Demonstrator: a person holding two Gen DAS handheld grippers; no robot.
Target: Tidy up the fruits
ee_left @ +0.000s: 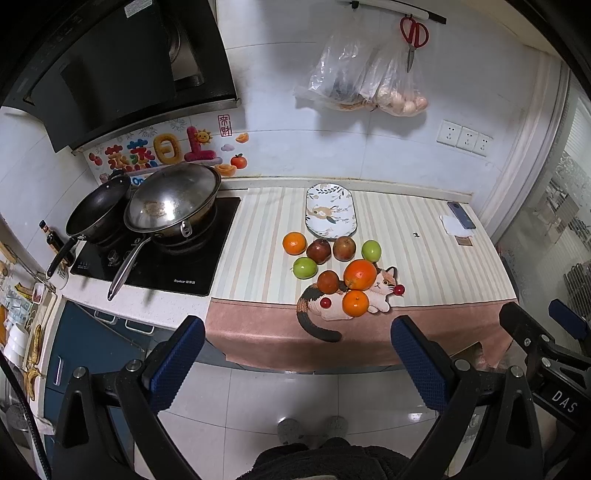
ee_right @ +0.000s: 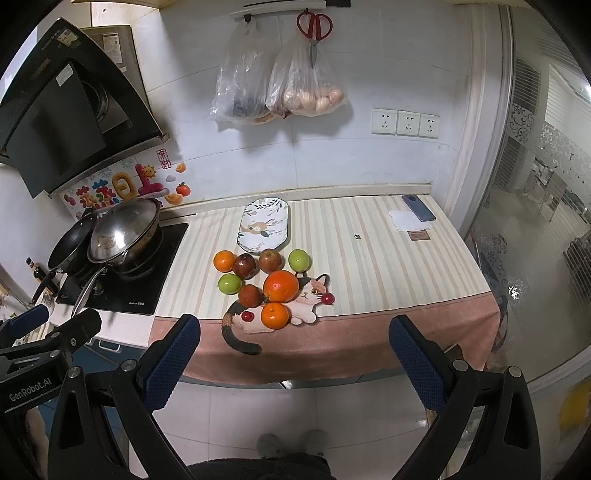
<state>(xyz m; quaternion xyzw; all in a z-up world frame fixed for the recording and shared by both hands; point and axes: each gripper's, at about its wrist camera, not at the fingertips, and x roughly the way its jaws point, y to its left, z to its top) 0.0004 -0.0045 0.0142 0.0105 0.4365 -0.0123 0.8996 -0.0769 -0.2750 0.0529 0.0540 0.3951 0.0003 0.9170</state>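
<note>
Several fruits lie bunched on the striped cloth: a big orange (ee_left: 360, 274) (ee_right: 281, 285), smaller oranges (ee_left: 355, 303) (ee_right: 274, 315), reddish-brown apples (ee_left: 318, 251) (ee_right: 245, 266) and green apples (ee_left: 305, 267) (ee_right: 299, 260). Behind them rests an empty oval flowered plate (ee_left: 331, 215) (ee_right: 263, 224). Some fruits sit on a cat-shaped mat (ee_left: 384, 286) (ee_right: 310, 295). My left gripper (ee_left: 297, 354) and my right gripper (ee_right: 294, 352) both hang open in front of the counter edge, well short of the fruit, holding nothing.
A stove (ee_left: 159, 254) with two pans (ee_left: 173, 201) stands left of the cloth. A phone (ee_right: 418, 208) and paper lie at the back right. Bags (ee_right: 280, 88) and red scissors (ee_right: 314, 26) hang on the wall. A person's slippers (ee_left: 312, 430) show on the floor tiles.
</note>
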